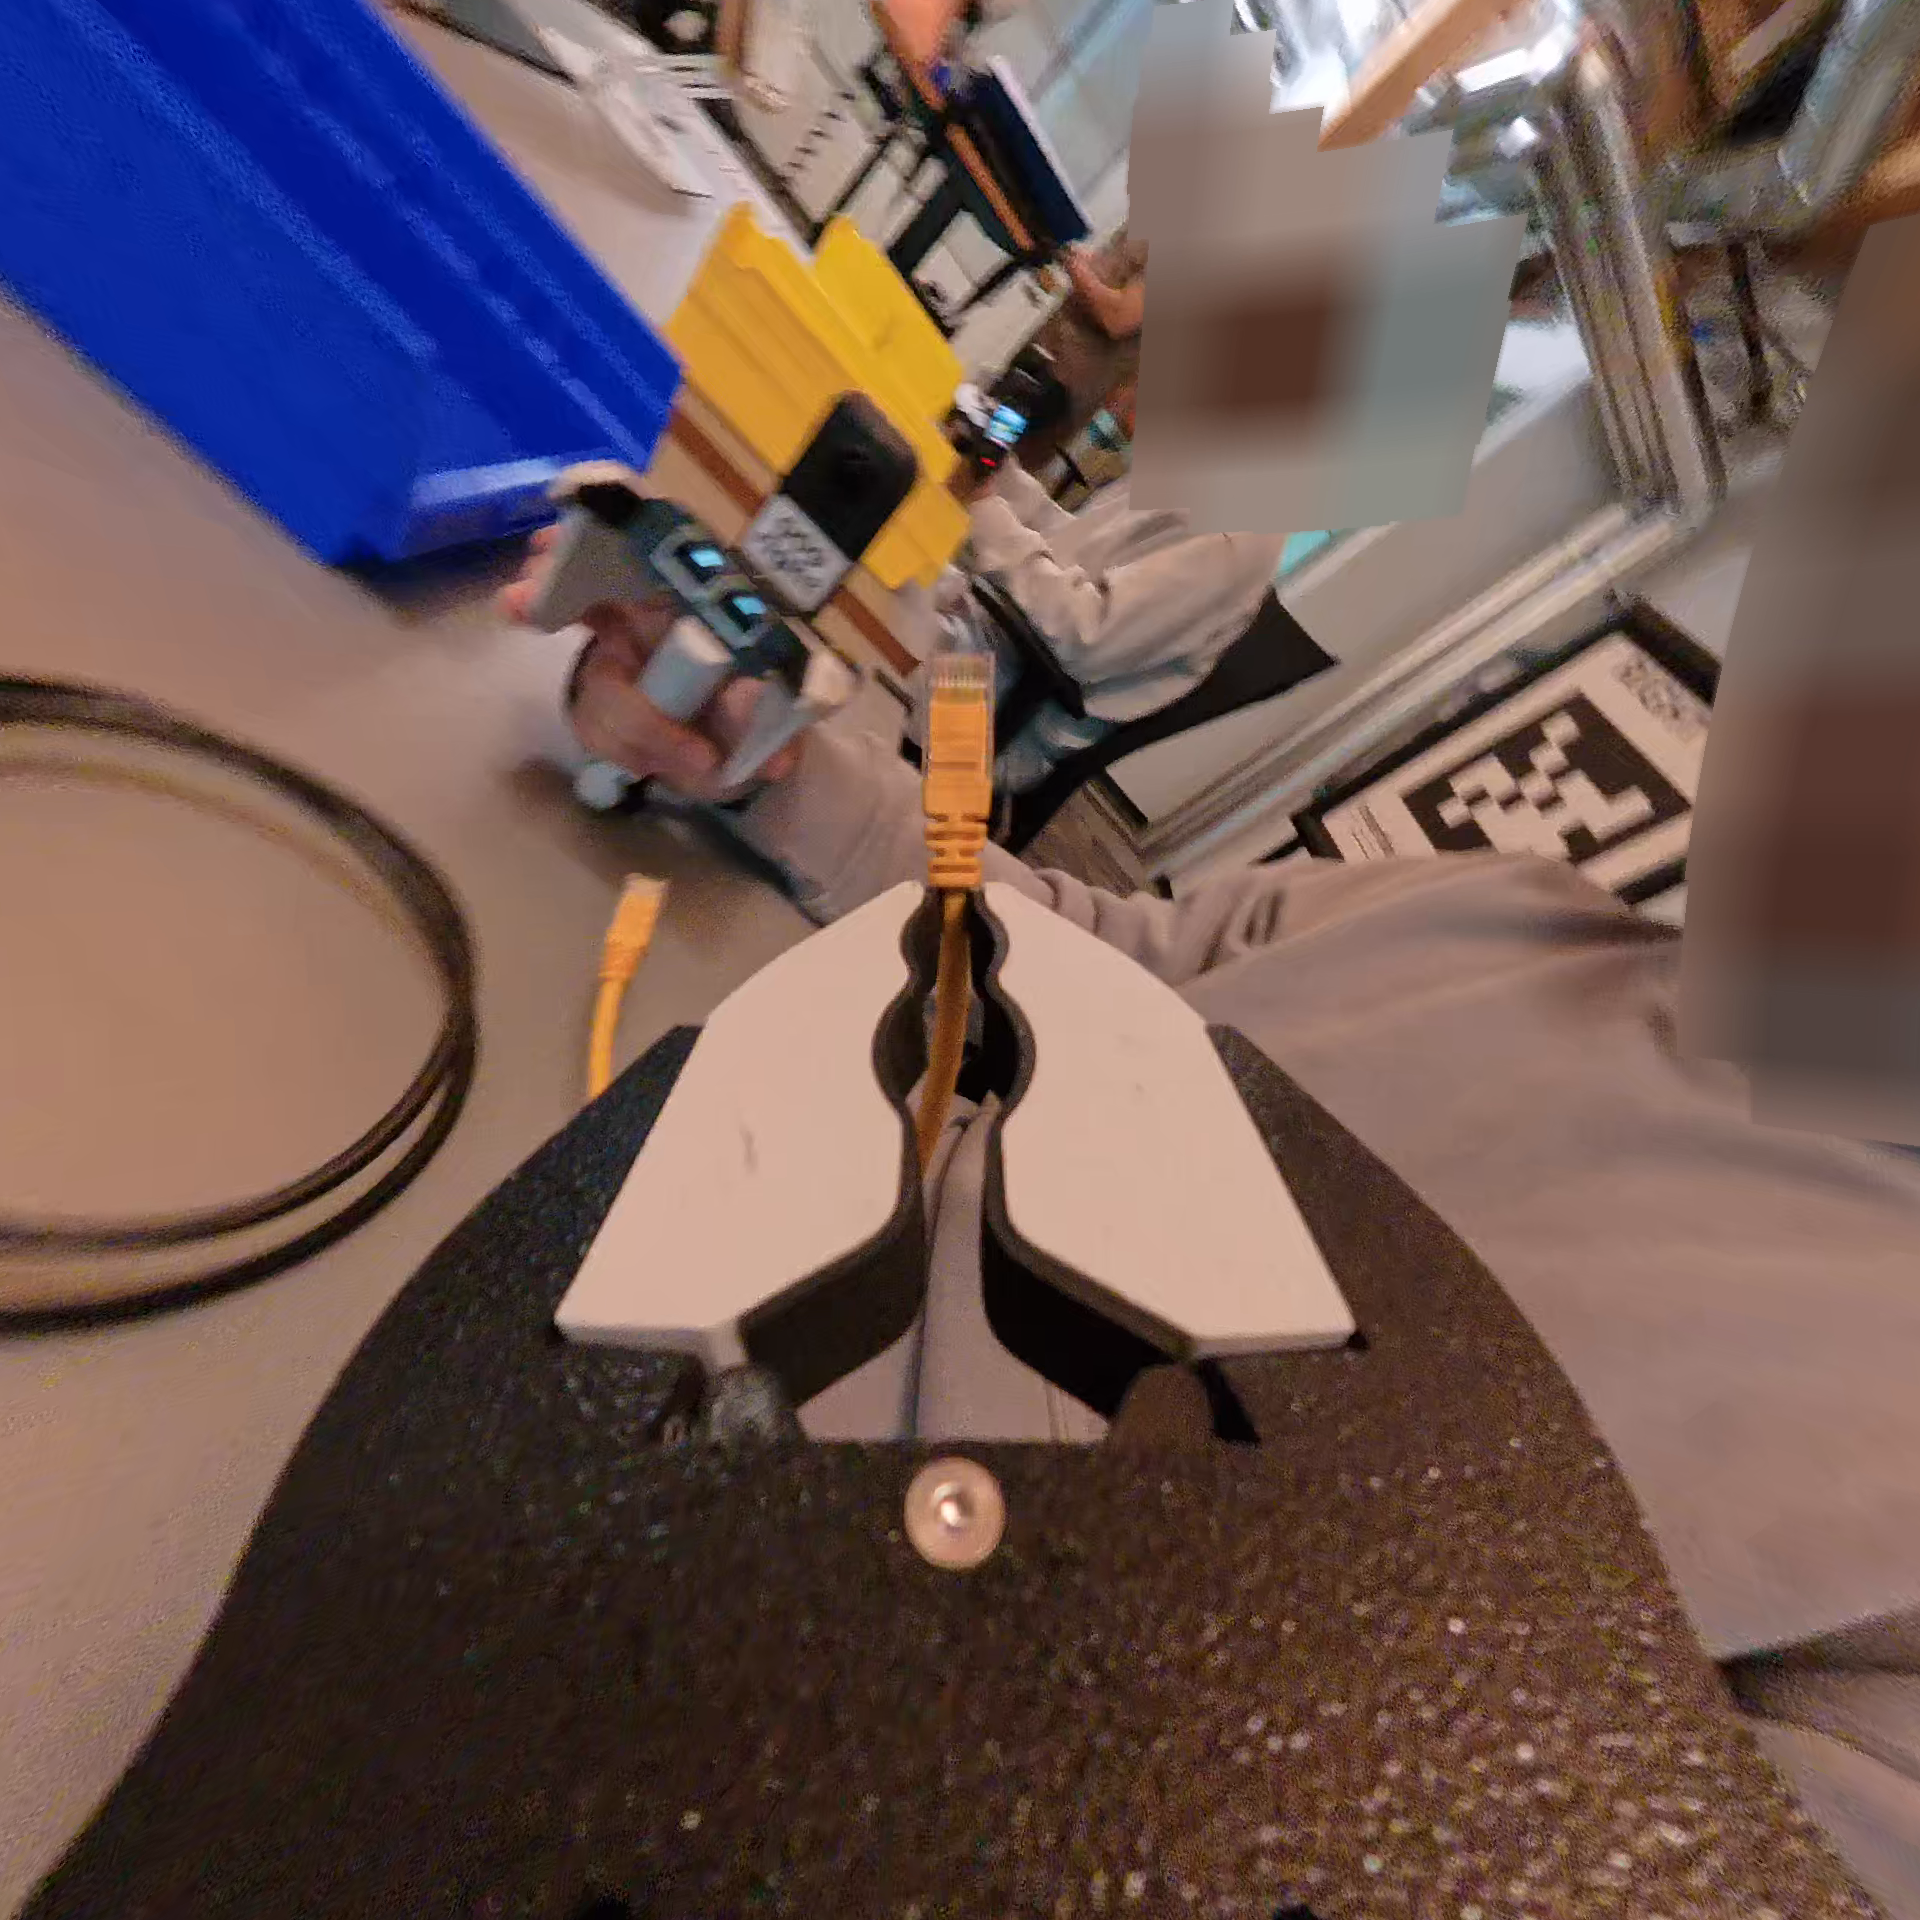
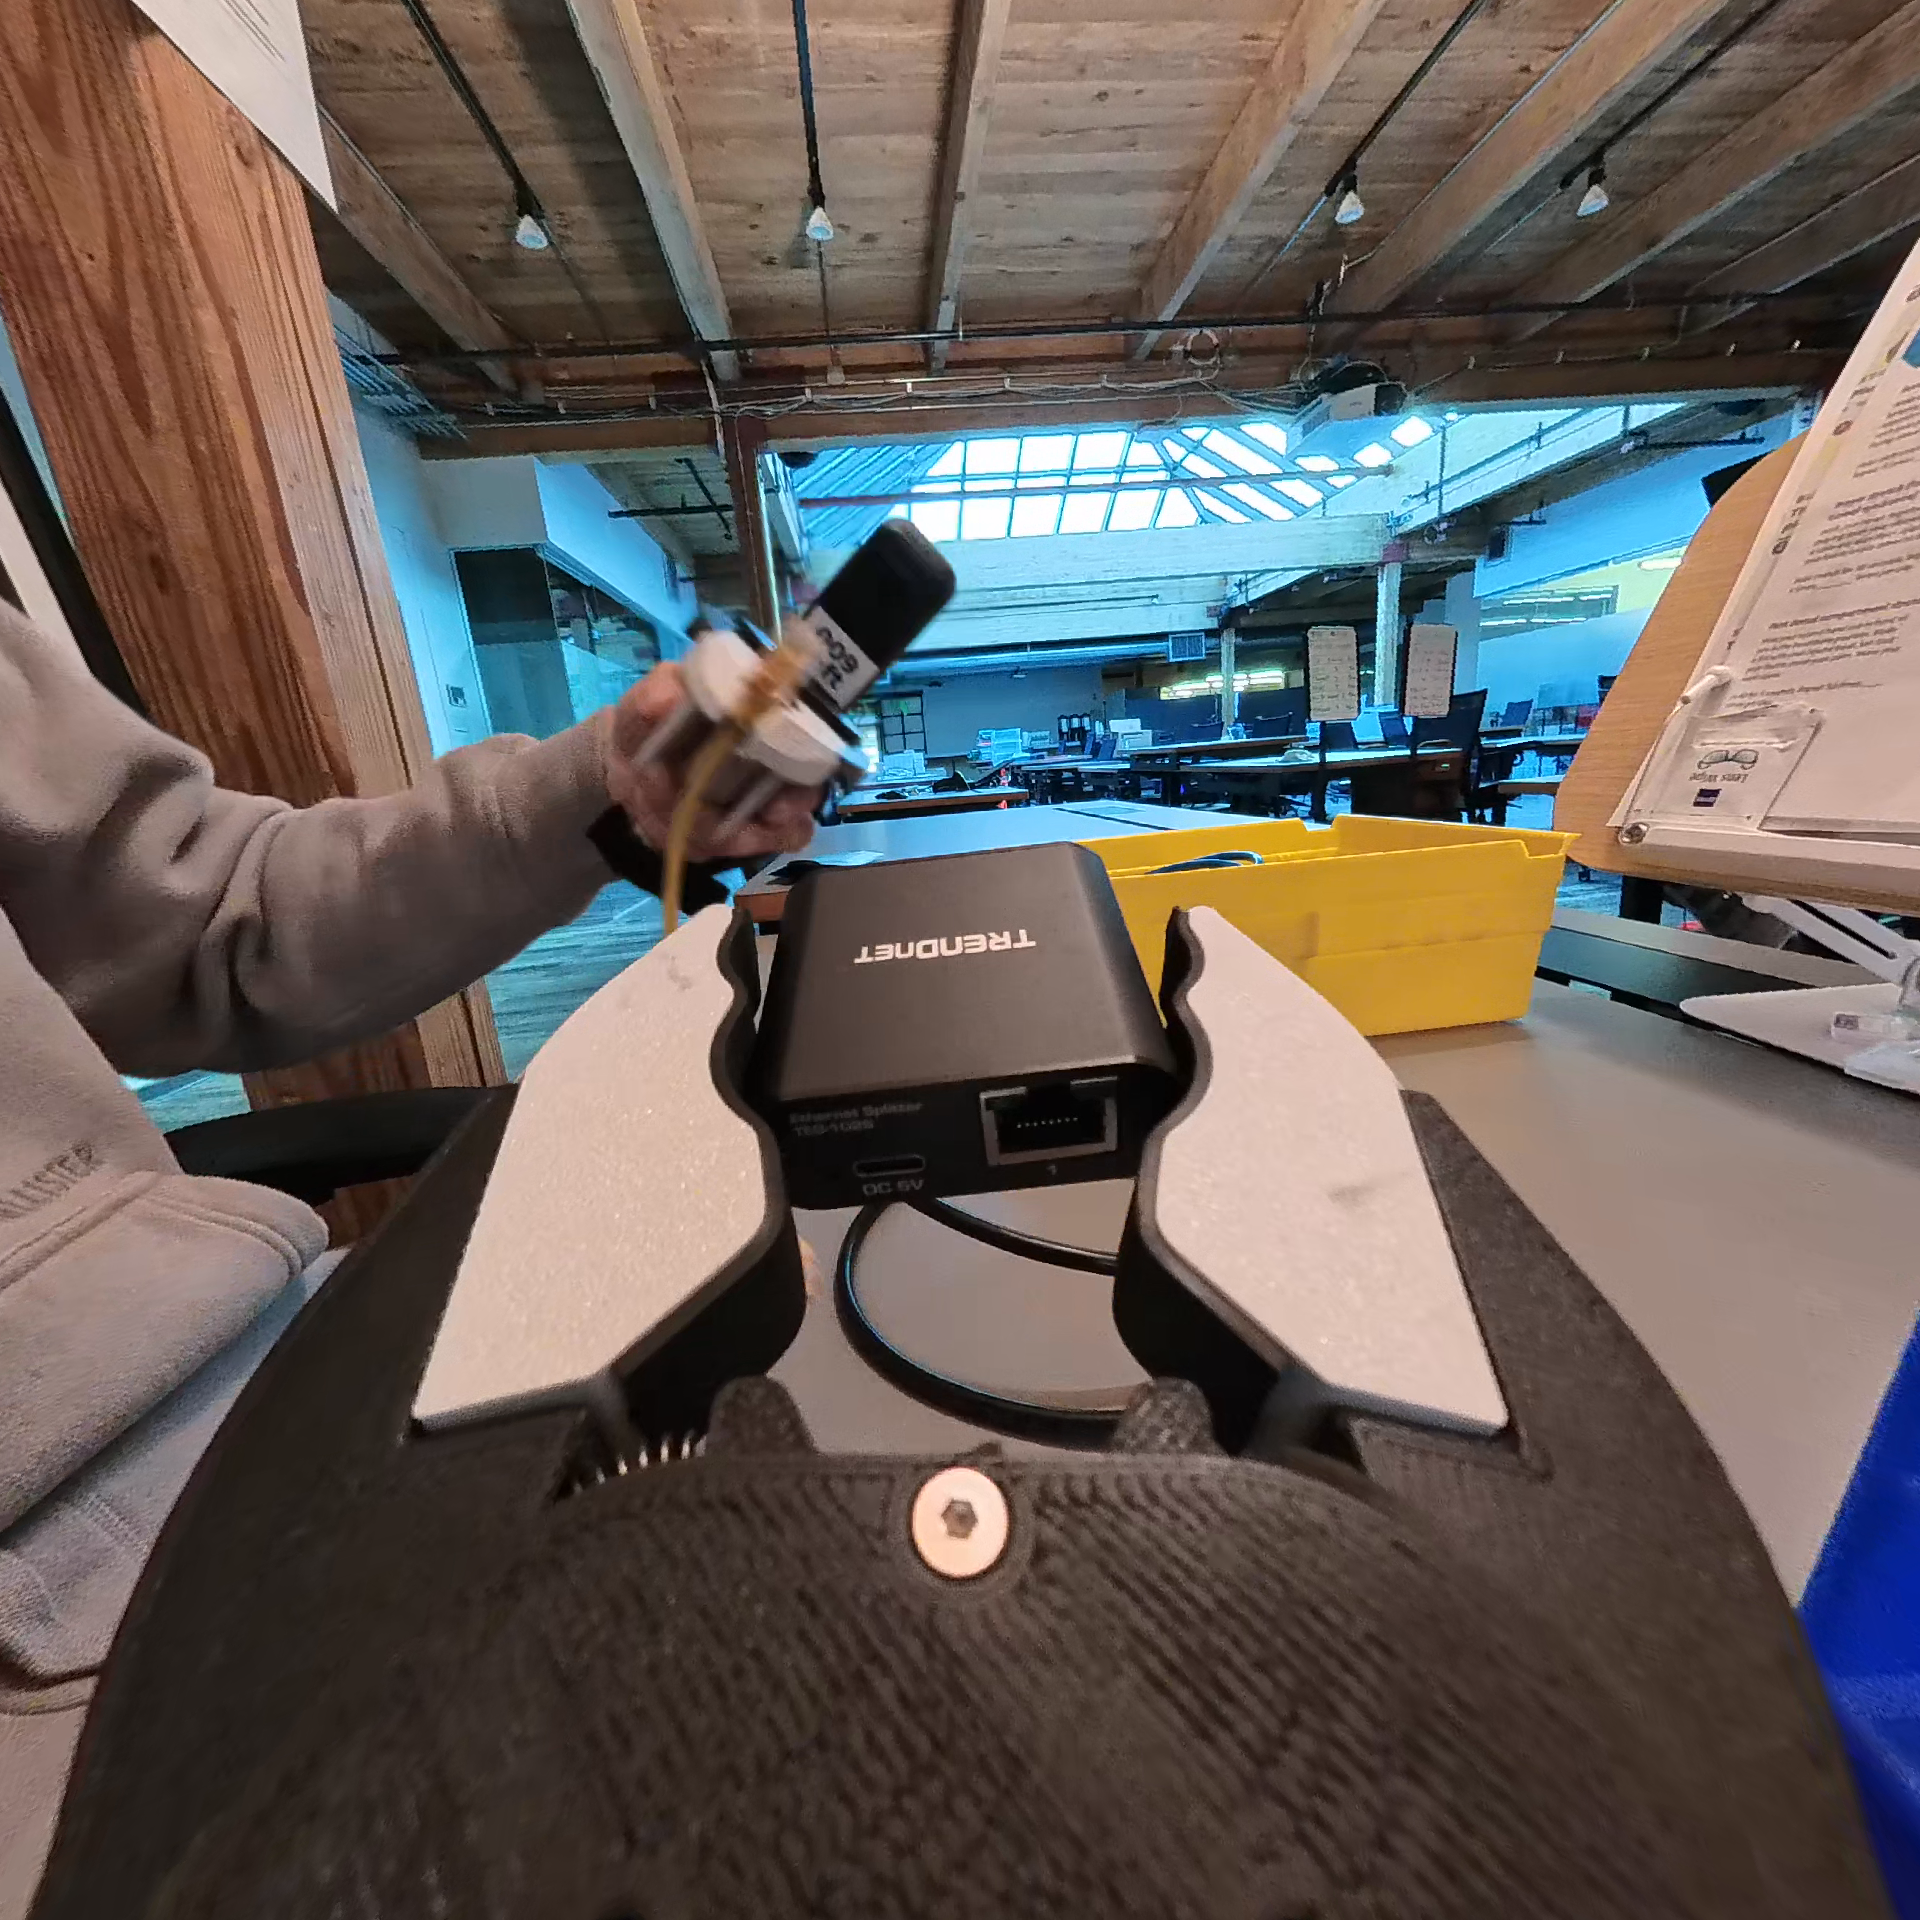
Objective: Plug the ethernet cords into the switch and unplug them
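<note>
My left gripper (image 1: 951, 899) is shut on a yellow ethernet cord (image 1: 943, 1039). Its plug (image 1: 958, 727) sticks out past the fingertips, held in the air and pointing toward the switch. My right gripper (image 2: 956, 920) is shut on the small black switch (image 2: 935, 966), one empty port (image 2: 1049, 1122) facing the camera. In the left wrist view the switch (image 1: 717, 592) shows two lit ports, held a short way up and left of the plug, not touching it. A second yellow cord end (image 1: 629, 935) lies on the table. The left gripper also shows in the right wrist view (image 2: 769, 707), blurred.
A black cable (image 1: 416, 935) loops on the table at the left; part of it runs under the switch (image 2: 935, 1351). A blue bin (image 1: 260, 260) and a yellow bin (image 2: 1351, 914) stand on the table. A document stand (image 2: 1766, 675) is at the right. A wooden post (image 2: 156, 520) is at the left. Left tips to right tips: about 15 cm.
</note>
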`<state>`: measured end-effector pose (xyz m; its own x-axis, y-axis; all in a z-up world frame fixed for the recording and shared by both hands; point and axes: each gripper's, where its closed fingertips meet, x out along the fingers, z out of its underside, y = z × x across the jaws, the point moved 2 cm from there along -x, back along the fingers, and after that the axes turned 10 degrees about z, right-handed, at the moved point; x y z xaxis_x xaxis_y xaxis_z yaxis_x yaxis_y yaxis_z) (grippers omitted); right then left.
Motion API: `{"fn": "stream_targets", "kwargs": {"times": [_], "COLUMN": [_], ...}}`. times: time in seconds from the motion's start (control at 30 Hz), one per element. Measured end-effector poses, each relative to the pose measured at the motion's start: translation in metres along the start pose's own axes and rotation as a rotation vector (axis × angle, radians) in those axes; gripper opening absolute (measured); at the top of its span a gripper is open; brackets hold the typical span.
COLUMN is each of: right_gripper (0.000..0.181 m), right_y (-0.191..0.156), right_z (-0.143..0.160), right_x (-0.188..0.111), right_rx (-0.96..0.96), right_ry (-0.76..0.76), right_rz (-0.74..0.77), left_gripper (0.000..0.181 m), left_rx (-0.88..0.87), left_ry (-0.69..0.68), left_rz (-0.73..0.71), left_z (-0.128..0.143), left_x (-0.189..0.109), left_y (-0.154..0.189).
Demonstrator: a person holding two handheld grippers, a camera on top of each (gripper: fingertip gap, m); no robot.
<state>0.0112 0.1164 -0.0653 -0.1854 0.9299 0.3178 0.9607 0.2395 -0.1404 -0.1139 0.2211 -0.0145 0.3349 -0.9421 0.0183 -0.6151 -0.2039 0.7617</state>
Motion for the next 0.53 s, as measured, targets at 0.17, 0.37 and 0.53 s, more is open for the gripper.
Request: {"fn": "stream_targets", "kwargs": {"times": [0.17, 0.37, 0.53], "right_gripper": [0.075, 0.075, 0.075], "right_y": [0.000, 0.001, 0.002], "right_z": [0.000, 0.000, -0.001], "right_x": [0.000, 0.000, 0.000], "right_rx": [0.003, 0.009, 0.013], "right_ry": [-0.005, 0.001, 0.004], "right_rz": [-0.002, 0.004, 0.005], "left_gripper": [0.005, 0.005, 0.005], "left_rx": [-0.092, 0.262, 0.510], "left_ry": [0.010, -0.206, -0.466], "left_rz": [-0.345, -0.759, -0.877], "left_z": [0.013, 0.008, 0.016], "left_x": [-0.037, -0.045, -0.020], "left_y": [-0.077, -0.134, -0.166]}}
